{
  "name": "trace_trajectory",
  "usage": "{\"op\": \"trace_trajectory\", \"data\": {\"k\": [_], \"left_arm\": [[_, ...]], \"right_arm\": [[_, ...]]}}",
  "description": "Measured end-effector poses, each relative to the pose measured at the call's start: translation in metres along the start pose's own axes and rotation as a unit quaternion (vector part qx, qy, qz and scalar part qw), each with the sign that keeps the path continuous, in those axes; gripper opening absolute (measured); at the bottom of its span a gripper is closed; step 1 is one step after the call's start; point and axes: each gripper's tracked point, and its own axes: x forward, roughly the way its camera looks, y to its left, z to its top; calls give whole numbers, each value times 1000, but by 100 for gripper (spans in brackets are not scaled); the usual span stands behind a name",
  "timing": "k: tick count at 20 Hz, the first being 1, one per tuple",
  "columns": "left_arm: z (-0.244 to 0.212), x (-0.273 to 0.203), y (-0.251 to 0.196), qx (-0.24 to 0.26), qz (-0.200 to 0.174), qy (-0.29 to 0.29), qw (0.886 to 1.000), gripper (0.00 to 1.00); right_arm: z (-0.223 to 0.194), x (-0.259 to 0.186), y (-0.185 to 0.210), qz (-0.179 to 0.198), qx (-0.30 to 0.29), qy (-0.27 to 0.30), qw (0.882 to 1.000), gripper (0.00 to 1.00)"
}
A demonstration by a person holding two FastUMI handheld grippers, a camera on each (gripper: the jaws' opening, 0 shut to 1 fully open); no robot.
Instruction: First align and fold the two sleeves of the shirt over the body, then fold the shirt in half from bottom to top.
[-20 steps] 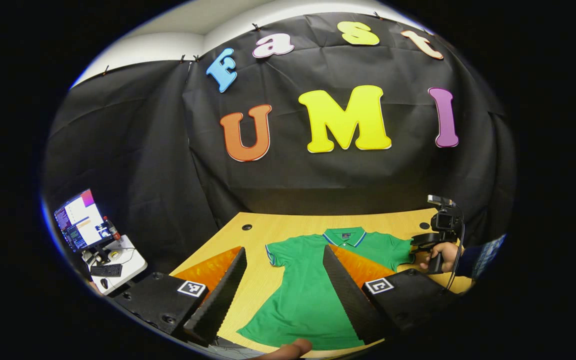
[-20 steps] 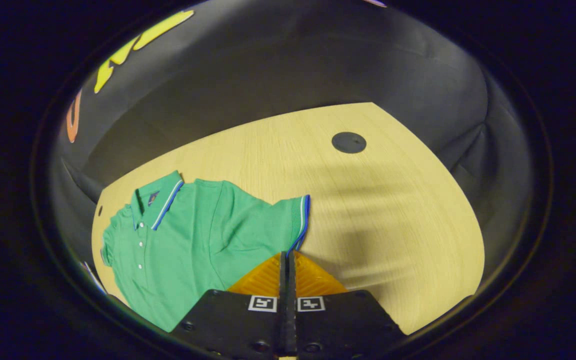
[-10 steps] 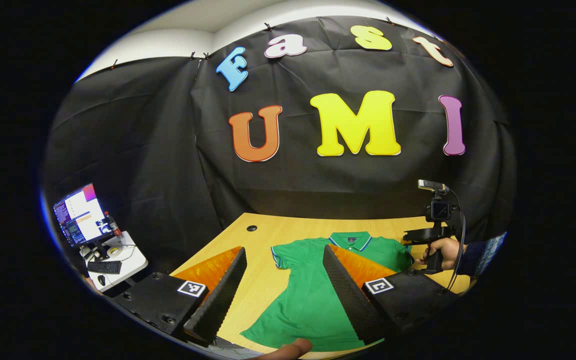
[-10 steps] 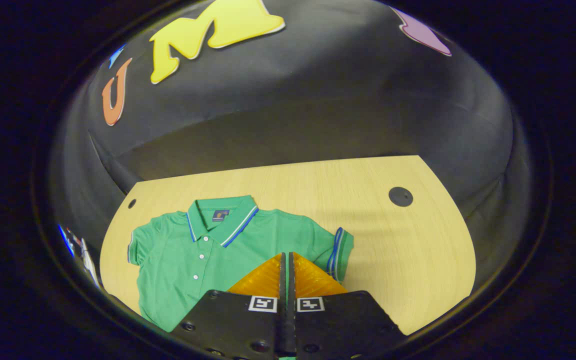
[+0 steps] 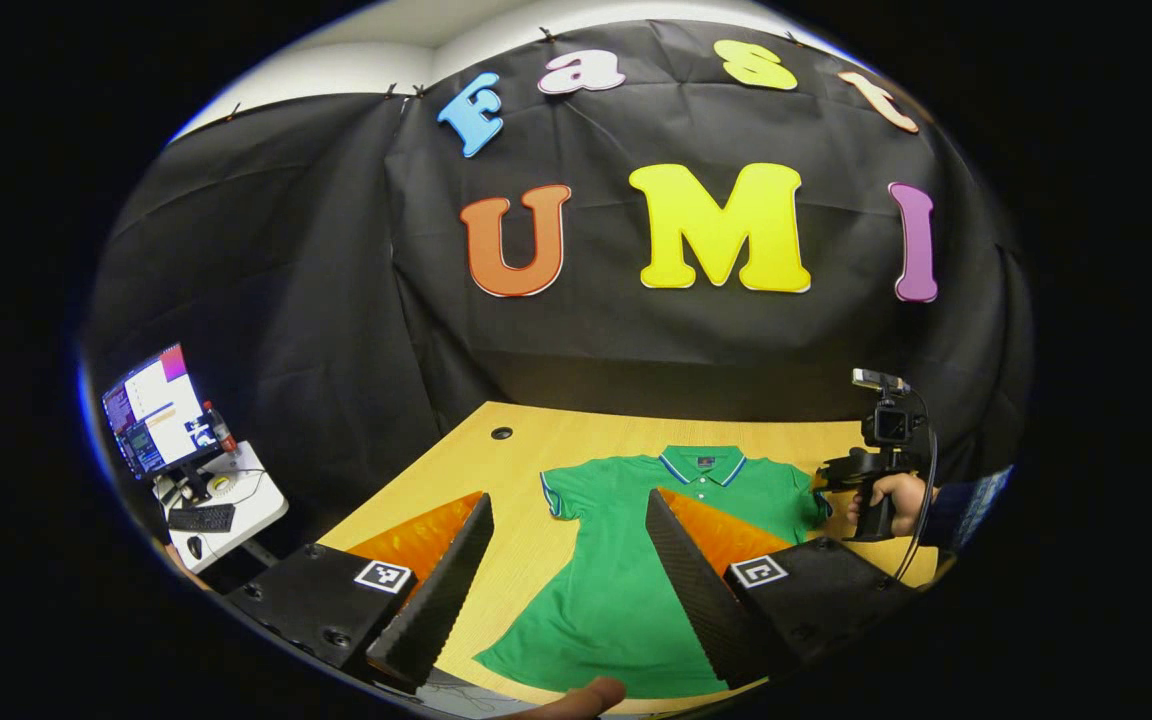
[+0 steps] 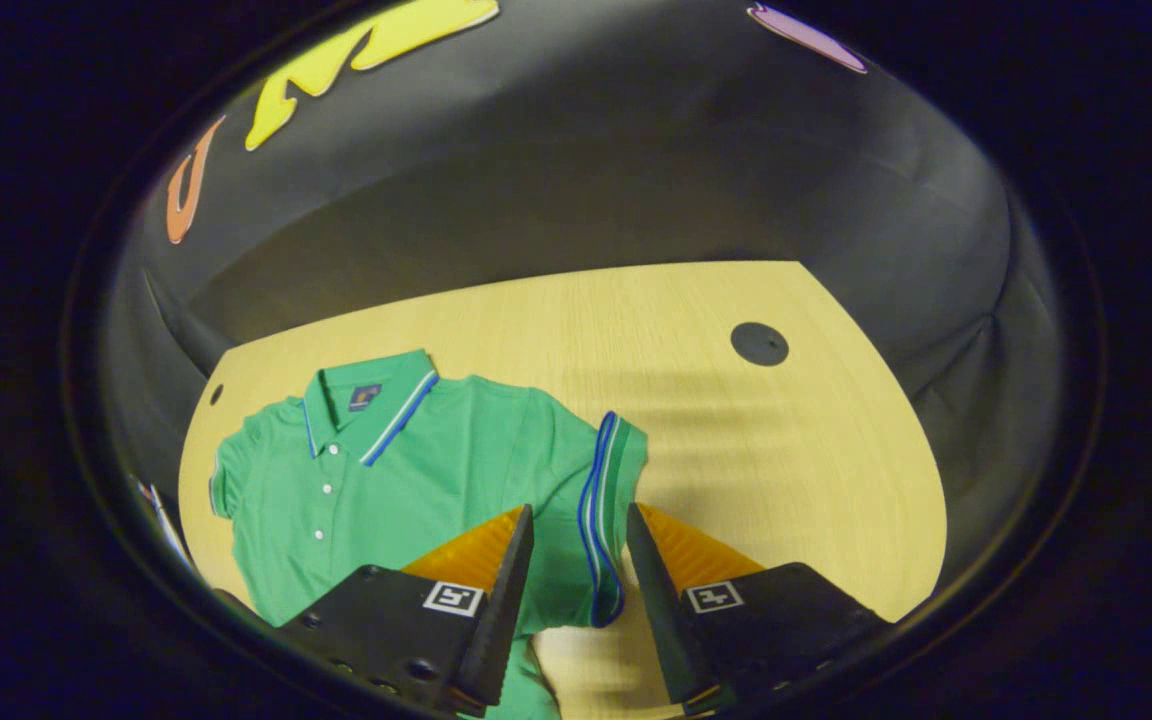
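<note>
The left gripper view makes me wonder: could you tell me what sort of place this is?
Probably a data-recording booth, not a home: black cloth wall, a bare wooden table with a green polo shirt, and a monitor on a side stand.

The right gripper [image 6: 576, 525] hangs with its fingers parted over the striped cuff [image 6: 601, 500] of the green shirt's [image 6: 406, 470] sleeve, the cuff lying between them. The shirt lies flat toward the table's [image 6: 786, 450] left edge, collar [image 6: 366, 400] toward the far edge.

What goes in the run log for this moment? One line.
right gripper: open, sleeve cuff between fingers | left gripper: open, above green polo shirt | wooden table
</note>
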Motion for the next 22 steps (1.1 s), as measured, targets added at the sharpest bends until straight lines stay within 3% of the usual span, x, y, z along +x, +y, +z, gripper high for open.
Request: {"op": "trace_trajectory", "data": {"k": [1, 2, 3, 4, 6, 7, 9, 12, 13, 14, 19, 20, 22], "left_arm": [[0, 0, -2, 9, 0, 0, 1000, 99], [0, 0, -3, 14, 0, 1, 1000, 100], [-1, 1, -4, 19, 1, 4, 1000, 100], [-2, 3, -6, 20, 3, 7, 1000, 100], [0, 6, -8, 23, 4, 8, 1000, 99], [1, 8, -10, 26, 3, 7, 1000, 99], [1, 12, -12, 25, -1, 9, 1000, 100], [-2, 17, -7, 16, -2, 12, 1000, 99], [-2, 19, -1, 12, 2, 13, 1000, 99], [-4, 19, 4, 8, 3, 15, 1000, 99], [7, 19, 31, 14, 4, 2, 1000, 99], [8, 21, 35, 14, 2, 1, 1000, 99], [8, 27, 41, 14, -8, 0, 1000, 99]], "right_arm": [[-2, 5, 0, 2, 1, 7, 1000, 59], [-5, 9, -1, -2, 1, 12, 1000, 49], [-7, 17, -11, -17, 3, 14, 1000, 46], [-7, 17, -12, -16, 20, 18, 999, 29], [-13, 21, -17, -18, 27, 28, 999, 24], [-9, 21, -22, -20, 28, 27, 999, 13], [-6, 16, -18, -10, 30, 19, 999, 1], [11, -7, 16, 29, 10, -13, 999, 0], [14, -24, 49, 75, 18, -20, 997, 0], [14, -28, 65, 90, 14, -25, 996, 0], [11, -51, 121, 125, -33, -35, 991, 5], [12, -57, 124, 125, -39, -41, 991, 18], [16, -73, 124, 126, -38, -54, 990, 35]]}}
